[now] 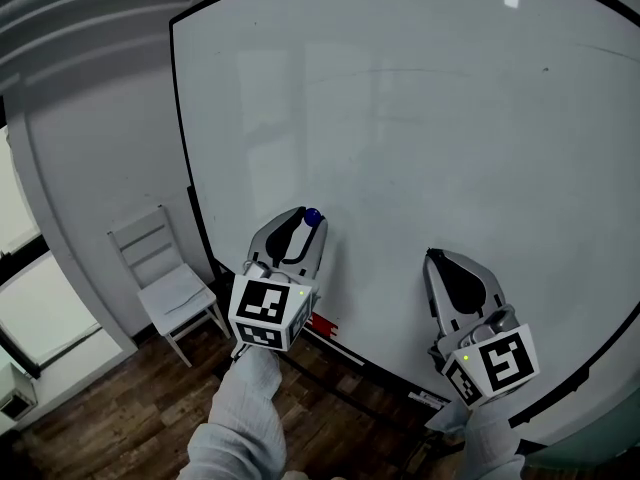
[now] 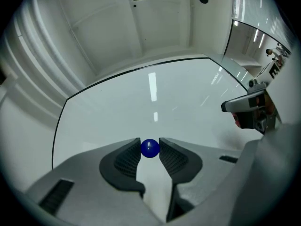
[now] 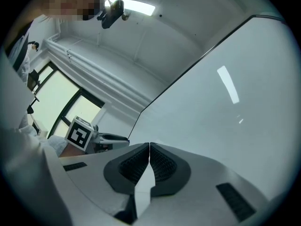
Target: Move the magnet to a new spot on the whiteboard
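A small round blue magnet [image 2: 150, 148] sits between the tips of my left gripper [image 2: 150, 149], whose ribbed pads press on both its sides. In the head view the magnet [image 1: 312, 216] shows at the gripper's tip, against the lower left part of the whiteboard [image 1: 420, 128]. My left gripper [image 1: 306, 224] points up at the board. My right gripper [image 1: 432, 258] is held to the right of it near the board's lower part, its jaws pressed together with nothing between them. In the right gripper view its pads [image 3: 149, 150] meet in a thin line.
The whiteboard [image 2: 141, 107] has a black frame. A red object [image 1: 322, 323] lies on the ledge under the board. A white chair [image 1: 165, 283] stands at the lower left on a dark wood floor [image 1: 100, 418]. Windows [image 3: 61, 107] are at the left.
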{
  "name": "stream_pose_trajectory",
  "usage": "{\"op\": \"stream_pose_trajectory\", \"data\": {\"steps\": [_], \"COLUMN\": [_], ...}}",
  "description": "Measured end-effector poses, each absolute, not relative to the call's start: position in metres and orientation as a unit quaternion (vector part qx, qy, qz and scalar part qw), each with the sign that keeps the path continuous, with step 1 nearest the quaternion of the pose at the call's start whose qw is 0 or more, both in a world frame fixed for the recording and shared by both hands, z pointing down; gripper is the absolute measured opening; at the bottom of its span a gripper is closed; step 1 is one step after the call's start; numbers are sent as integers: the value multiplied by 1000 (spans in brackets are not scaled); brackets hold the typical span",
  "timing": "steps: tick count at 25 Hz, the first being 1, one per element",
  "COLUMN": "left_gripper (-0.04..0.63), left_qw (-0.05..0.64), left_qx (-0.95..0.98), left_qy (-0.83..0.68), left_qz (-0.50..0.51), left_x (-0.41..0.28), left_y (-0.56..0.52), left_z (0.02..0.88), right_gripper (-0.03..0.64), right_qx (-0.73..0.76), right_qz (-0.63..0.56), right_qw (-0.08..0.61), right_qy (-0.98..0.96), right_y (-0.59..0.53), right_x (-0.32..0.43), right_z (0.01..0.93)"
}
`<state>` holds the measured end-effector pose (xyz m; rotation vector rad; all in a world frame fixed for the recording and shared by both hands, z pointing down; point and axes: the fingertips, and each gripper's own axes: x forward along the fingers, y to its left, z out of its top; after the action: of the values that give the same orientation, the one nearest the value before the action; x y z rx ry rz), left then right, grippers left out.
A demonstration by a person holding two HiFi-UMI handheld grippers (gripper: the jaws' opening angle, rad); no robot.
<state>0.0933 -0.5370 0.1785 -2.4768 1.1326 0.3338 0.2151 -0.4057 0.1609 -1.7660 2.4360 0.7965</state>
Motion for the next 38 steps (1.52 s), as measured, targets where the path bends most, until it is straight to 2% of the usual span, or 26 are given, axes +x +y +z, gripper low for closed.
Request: {"op": "stream_pose_trajectory", "data": {"steps": [18, 31, 38], "left_gripper": [124, 124, 124], "left_qw": [122, 109, 79], "left_qx": [-913, -894, -882], "left_qy": [375, 423, 443], "left_qz": [106, 104, 139], "left_x": [98, 34, -4], "left_y": [-529, -644, -699], "left_z": [281, 273, 249], "right_gripper": [28, 28, 28], "right_qx": [-607, -617, -608], "right_qz": [191, 163, 160], "right_qw": [10, -7, -26], "right_qy": [772, 770, 777], "right_y": [-410, -464, -495], "right_x": [226, 182, 155], "right_z": [238, 257, 263]}}
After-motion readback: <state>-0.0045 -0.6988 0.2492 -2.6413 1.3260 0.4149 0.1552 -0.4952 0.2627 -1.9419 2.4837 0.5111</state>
